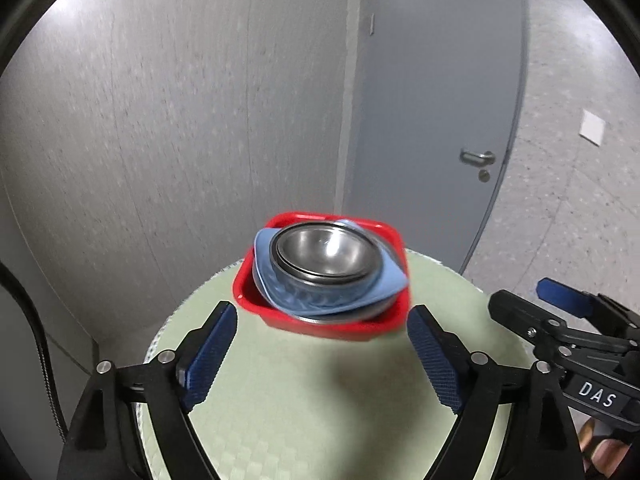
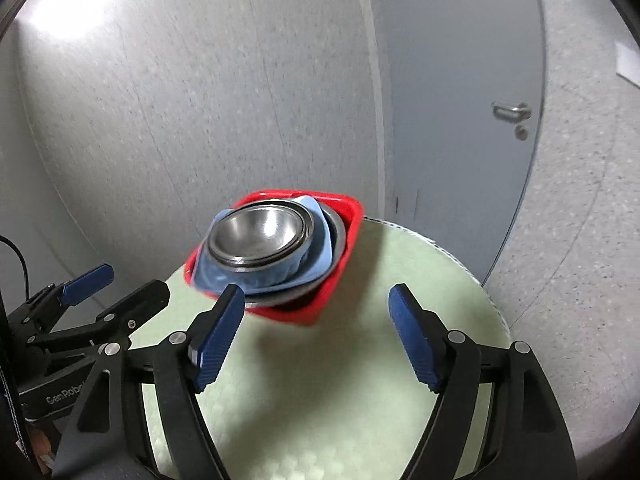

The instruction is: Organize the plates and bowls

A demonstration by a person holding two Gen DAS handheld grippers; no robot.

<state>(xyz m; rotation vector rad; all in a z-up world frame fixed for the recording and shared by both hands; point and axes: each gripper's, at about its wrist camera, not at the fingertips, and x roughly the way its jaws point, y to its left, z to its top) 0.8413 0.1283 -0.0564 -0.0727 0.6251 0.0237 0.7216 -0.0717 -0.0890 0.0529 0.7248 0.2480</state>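
While both claws are hovering spread and holding nothing, the left claw (image 1: 322, 350) and right claw (image 2: 316, 334) are sitting low over the pale green round counter (image 1: 304, 408). Beyond them, a red square dish (image 1: 320, 322) is resting on the counter, carrying a blue plate (image 1: 384, 286) and nested steel bowls (image 1: 326, 254) near the far edge, before a grey door (image 1: 436, 92).

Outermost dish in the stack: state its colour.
Red. The square red dish holds the others; the left wrist view shows it best.
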